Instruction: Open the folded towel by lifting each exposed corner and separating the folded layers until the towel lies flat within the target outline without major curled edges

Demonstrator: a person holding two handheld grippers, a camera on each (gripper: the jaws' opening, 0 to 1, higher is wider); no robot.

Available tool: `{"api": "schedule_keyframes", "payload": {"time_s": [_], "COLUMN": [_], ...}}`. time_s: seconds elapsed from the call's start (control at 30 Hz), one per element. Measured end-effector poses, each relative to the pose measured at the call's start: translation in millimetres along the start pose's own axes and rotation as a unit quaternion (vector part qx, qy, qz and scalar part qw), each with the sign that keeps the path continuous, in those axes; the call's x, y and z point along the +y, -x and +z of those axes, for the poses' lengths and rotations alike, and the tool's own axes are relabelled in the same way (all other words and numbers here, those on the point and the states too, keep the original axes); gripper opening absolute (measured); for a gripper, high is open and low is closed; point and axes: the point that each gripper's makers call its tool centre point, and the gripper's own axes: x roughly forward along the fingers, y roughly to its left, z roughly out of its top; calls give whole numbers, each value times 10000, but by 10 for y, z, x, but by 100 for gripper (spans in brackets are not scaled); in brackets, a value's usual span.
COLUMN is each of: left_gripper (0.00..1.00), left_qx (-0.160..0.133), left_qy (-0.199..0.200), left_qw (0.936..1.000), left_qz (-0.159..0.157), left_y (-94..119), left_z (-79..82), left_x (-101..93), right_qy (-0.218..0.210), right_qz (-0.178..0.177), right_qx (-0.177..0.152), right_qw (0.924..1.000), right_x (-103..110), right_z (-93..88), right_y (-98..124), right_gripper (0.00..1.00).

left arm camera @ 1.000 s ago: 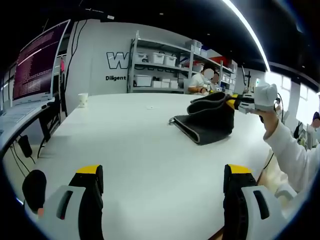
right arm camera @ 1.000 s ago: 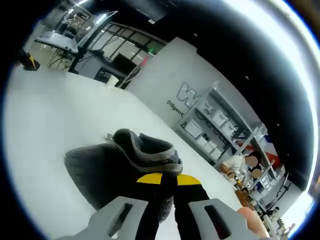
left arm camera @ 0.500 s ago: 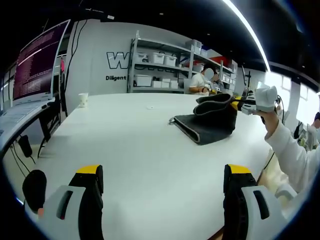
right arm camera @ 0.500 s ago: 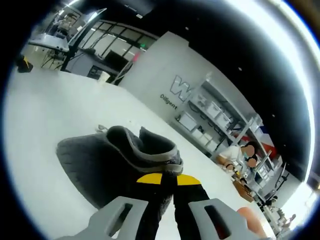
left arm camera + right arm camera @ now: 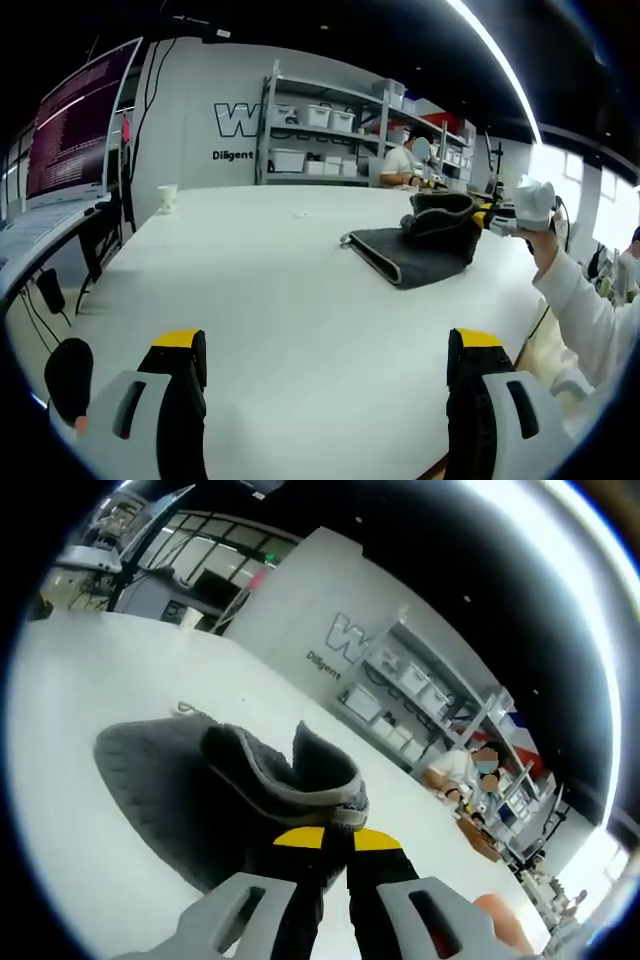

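Observation:
A dark grey folded towel [image 5: 412, 250] lies on the white table [image 5: 260, 290] at the right of the left gripper view. My right gripper [image 5: 487, 216], held by a hand in a white sleeve, is shut on the towel's raised top layer [image 5: 440, 208] there. In the right gripper view the right gripper [image 5: 336, 842] pinches that lifted edge, and the towel [image 5: 170, 780] spreads out to the left below it. My left gripper [image 5: 325, 350] hovers open over the table's near part, well short of the towel, with nothing between its fingers.
A monitor [image 5: 75, 125] and keyboard stand on a desk at the left. A paper cup [image 5: 166, 198] sits at the table's far left. Shelving with white bins [image 5: 320, 140] lines the back wall, and a person sits beyond the table [image 5: 400, 165].
The right gripper has drawn the held towel layer to the right and slightly lower, stretching the towel out flatter. The left gripper has not moved.

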Motion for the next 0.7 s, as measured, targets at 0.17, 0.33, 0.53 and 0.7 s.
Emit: {"api": "schedule_keyframes", "payload": {"time_s": [0.17, 0.33, 0.53, 0.7], "left_gripper": [99, 99, 99, 99], "left_qx": [7, 11, 32, 41], "left_qy": [-3, -6, -16, -16], "left_qw": [10000, 10000, 10000, 10000], "left_qz": [-3, -1, -13, -15], "left_y": [0, -3, -13, -20], "left_z": [-2, -4, -10, -15], "left_x": [-2, -3, -12, -14], "right_qy": [-46, -109, -276, -516], "right_qz": [-69, -154, -202, -223], "right_qx": [145, 334, 536, 734], "right_qw": [9999, 9993, 9980, 9957], "right_x": [-46, -107, -167, -202], "right_z": [-148, -348, -565, -766], "right_y": [-7, -6, -15, -49], "right_gripper": [0, 0, 0, 0]}}
